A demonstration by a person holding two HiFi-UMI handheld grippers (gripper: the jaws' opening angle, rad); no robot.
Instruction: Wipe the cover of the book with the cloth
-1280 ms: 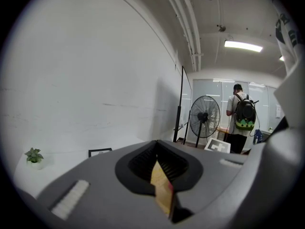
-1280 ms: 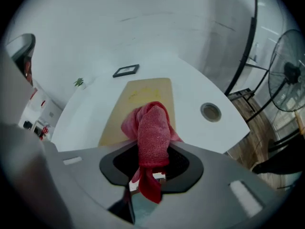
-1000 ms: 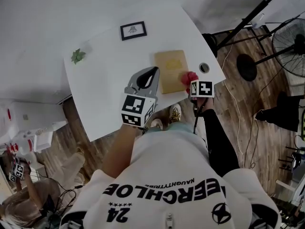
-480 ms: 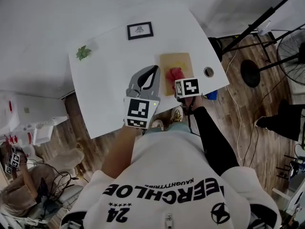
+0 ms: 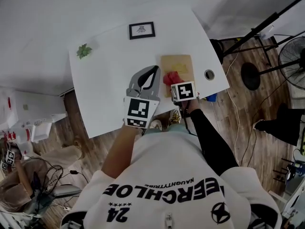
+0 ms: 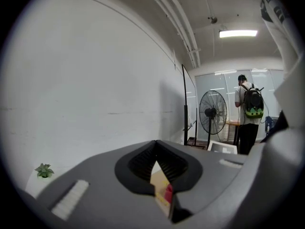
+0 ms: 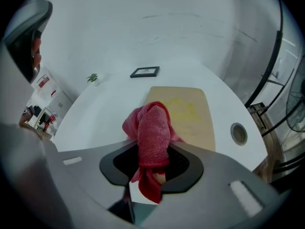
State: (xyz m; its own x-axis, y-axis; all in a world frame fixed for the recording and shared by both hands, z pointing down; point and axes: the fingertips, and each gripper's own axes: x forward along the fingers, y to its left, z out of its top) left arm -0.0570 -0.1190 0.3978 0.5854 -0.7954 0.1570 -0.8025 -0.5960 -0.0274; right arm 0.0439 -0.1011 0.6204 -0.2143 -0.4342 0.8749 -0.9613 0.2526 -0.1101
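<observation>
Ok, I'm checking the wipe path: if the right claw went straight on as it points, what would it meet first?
Probably the flat tan book cover, just ahead on the white table; the crumpled red cloth clamped in the right claw would touch it first. Depth is unclear.

place: studio-lab; signs: white table; pedestal fan; tripod stand; floor cables

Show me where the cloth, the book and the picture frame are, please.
cloth point(image 7: 153, 128): right gripper view, on its folded red bulge.
book point(image 7: 193, 116): right gripper view, on the bare tan cover.
picture frame point(image 5: 142, 30): head view, on its middle.
</observation>
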